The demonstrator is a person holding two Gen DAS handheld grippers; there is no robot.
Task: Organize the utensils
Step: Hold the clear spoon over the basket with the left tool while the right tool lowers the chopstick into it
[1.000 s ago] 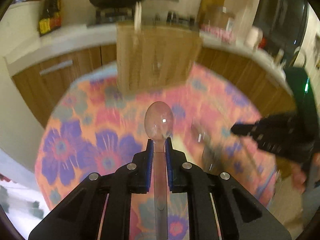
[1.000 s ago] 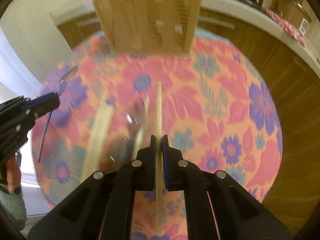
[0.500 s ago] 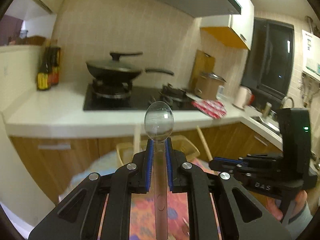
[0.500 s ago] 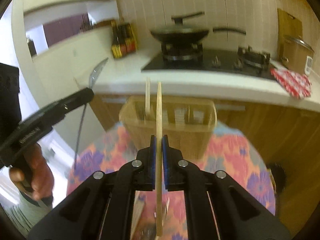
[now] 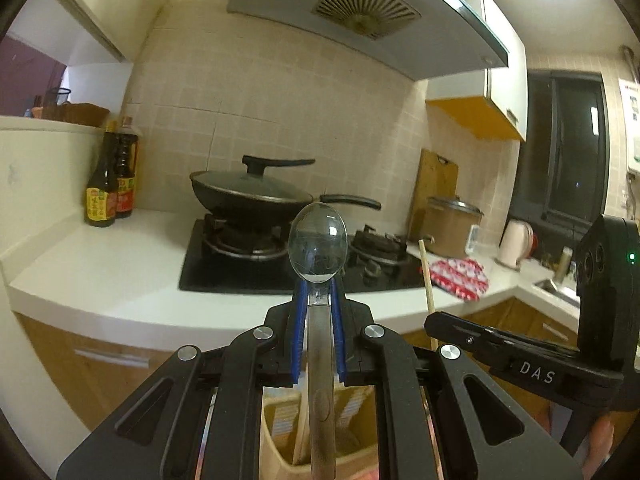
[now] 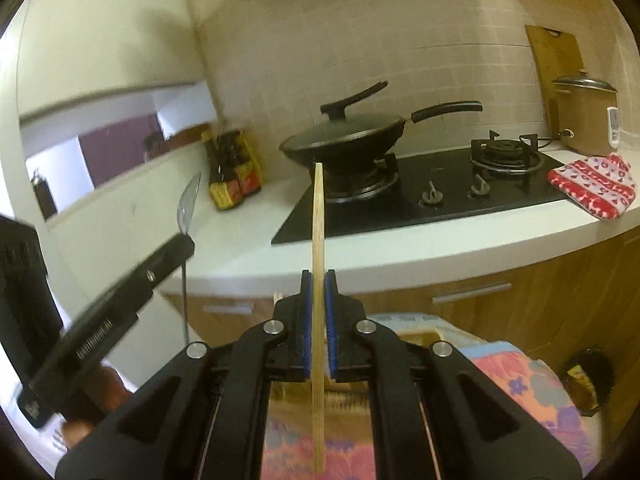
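Two grippers: each one pinches a single utensil and holds it upright in front of the kitchen counter.
Left gripper (image 5: 318, 292): its blue-padded fingers (image 5: 298, 332) press from both sides on the neck of a clear plastic spoon (image 5: 318, 248).
Clear plastic spoon: the rounded bowl stands just above the fingertips, and the handle runs straight down between the two black arms toward the camera.
Right gripper (image 6: 319, 280): its blue pads are pressed together on a thin, pale wooden chopstick (image 6: 319, 216).
Pale wooden chopstick: it stands nearly vertical, rising well above the fingertips, while its lower end hangs below them over the floral cloth.
Woven straw-coloured utensil basket (image 5: 280, 420): it sits directly below the left gripper, seen through the gap between the arms; the spoon handle hangs over its opening, though whether it reaches inside cannot be told.
Basket from the right wrist: only a pale rim (image 6: 420, 334) shows just beneath and behind the right fingers.
Orange and purple floral tablecloth (image 6: 520, 380): it spreads below and to the right of the right gripper.
Neighbouring tool: the right gripper appears beside the left one, to its right, with the chopstick sticking up from it.
Beyond the fingertips: a black lidded wok (image 5: 252, 192) rests on a black gas hob (image 5: 288, 268).
Far left of the left gripper: two dark sauce bottles (image 5: 110, 184) stand on the white countertop (image 5: 100, 272).
Far right of the right gripper: a red and white patterned cloth (image 6: 592, 184) lies on the counter edge.
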